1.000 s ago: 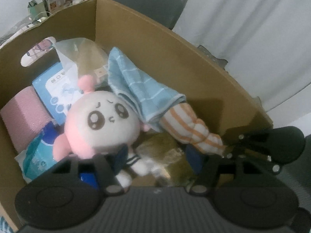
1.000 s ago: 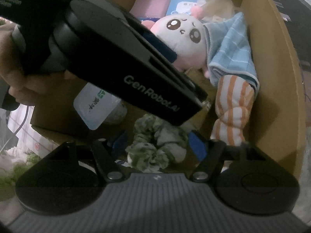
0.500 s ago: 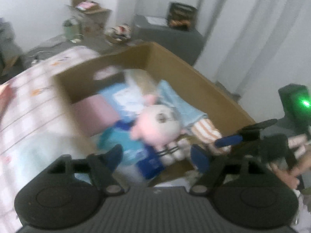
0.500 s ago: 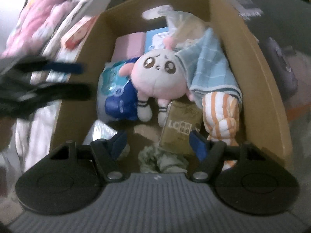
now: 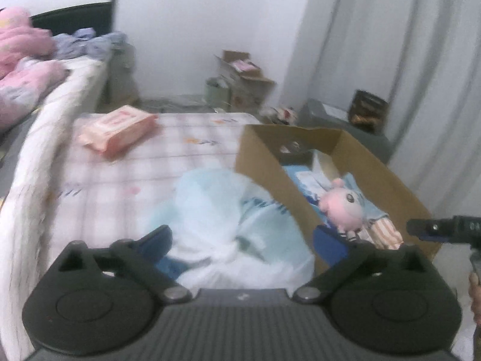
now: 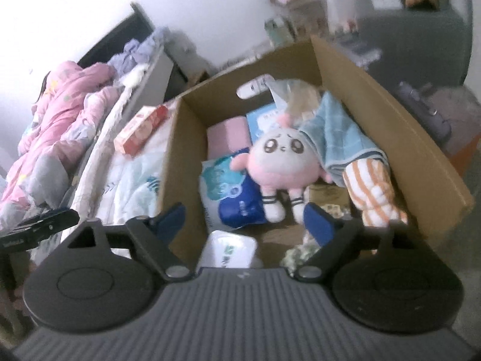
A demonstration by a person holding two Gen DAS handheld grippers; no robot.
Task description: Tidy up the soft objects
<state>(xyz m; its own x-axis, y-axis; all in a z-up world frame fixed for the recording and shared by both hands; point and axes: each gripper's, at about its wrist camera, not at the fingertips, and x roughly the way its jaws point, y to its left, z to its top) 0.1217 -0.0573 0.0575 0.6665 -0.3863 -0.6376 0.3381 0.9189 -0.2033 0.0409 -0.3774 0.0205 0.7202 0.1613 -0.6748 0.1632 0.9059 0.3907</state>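
Both opening, empty: left claw [image 5: 240, 240] over crinkly pale-blue bag [image 5: 228, 219]; right claw [image 6: 243, 219] facing round pink plush doll [image 6: 282, 162] in corrugated cardboard box [image 6: 390, 126].

Pink plush toy [image 6: 284, 162], blue checked towel [image 6: 339, 132], orange-striped cloth [image 6: 372, 192], brown box [image 6: 390, 120]

One open cardboard box [image 6: 390, 126] holds one pink plush toy [image 6: 285, 162], one light blue towel [image 6: 339, 132], one orange-striped cloth [image 6: 372, 189], one pink block [image 6: 228, 138] and one green scrunchie [image 6: 300, 252]. Three soft packs show there too: blue-and-white [image 6: 228, 192], pale blue [image 6: 264, 120], white [image 6: 231, 249]. On the bed [image 5: 126, 177] lie one pink pack [image 5: 117, 129] and one pale blue bag [image 5: 228, 219].
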